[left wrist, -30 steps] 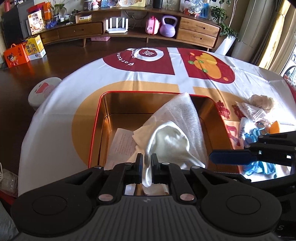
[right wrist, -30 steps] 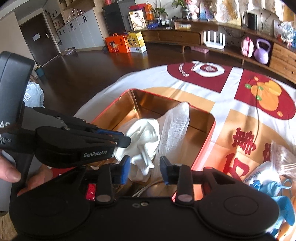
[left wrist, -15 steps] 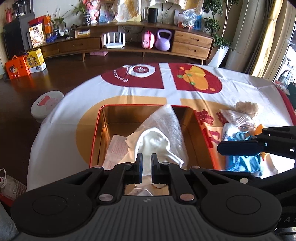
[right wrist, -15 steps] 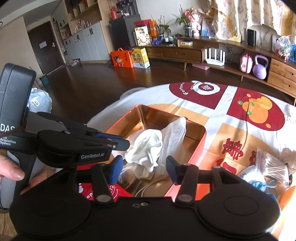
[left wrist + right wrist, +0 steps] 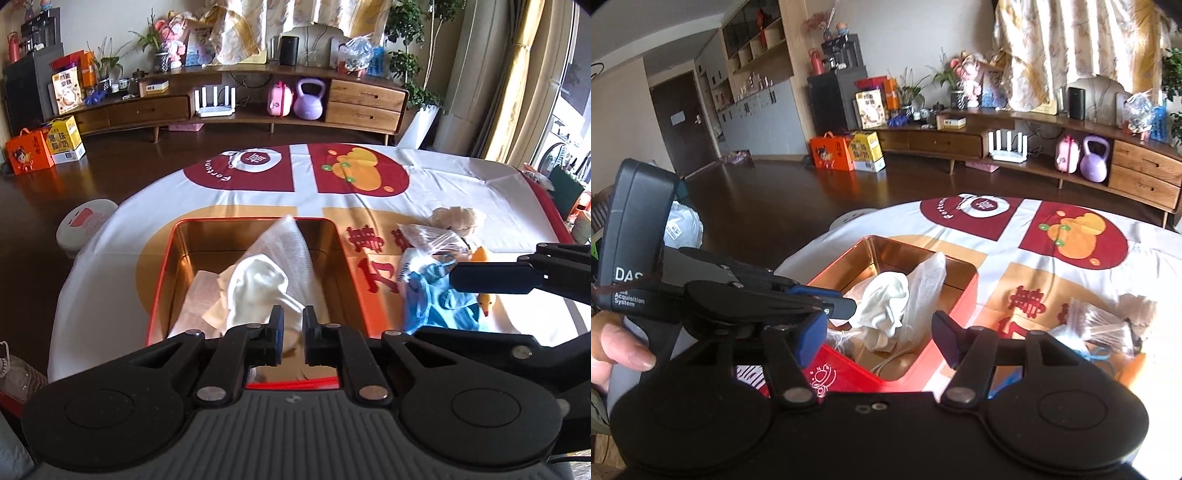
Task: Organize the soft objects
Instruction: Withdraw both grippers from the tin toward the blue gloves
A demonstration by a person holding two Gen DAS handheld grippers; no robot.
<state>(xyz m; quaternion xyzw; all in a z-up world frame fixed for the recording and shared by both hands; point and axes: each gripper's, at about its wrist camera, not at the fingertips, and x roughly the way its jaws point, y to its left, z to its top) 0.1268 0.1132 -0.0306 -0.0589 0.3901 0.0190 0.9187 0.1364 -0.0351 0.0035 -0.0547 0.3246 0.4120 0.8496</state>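
A red tin with a gold inside stood on the worktop, which was covered by a white cloth printed with red and orange shapes. In the tin lay a white cloth bundle with a white mesh bag leaning against it toward the far wall, and some paper on the tin's floor to the left.

The left gripper hung over the near edge of the tin, its jaws nearly together with only a narrow gap; the white cloth showed behind that gap, but nothing was pinched between them. The right gripper stood above the tin's near corner. Its jaws had just been opening and stood wide apart, with nothing between them. A hand showed at the left edge of the right wrist view, on the left tool's grip.

To the right of the tin, apart from it, lay a loose heap: a blue cloth, a clear plastic bag, a beige fluffy thing and a small orange duck.
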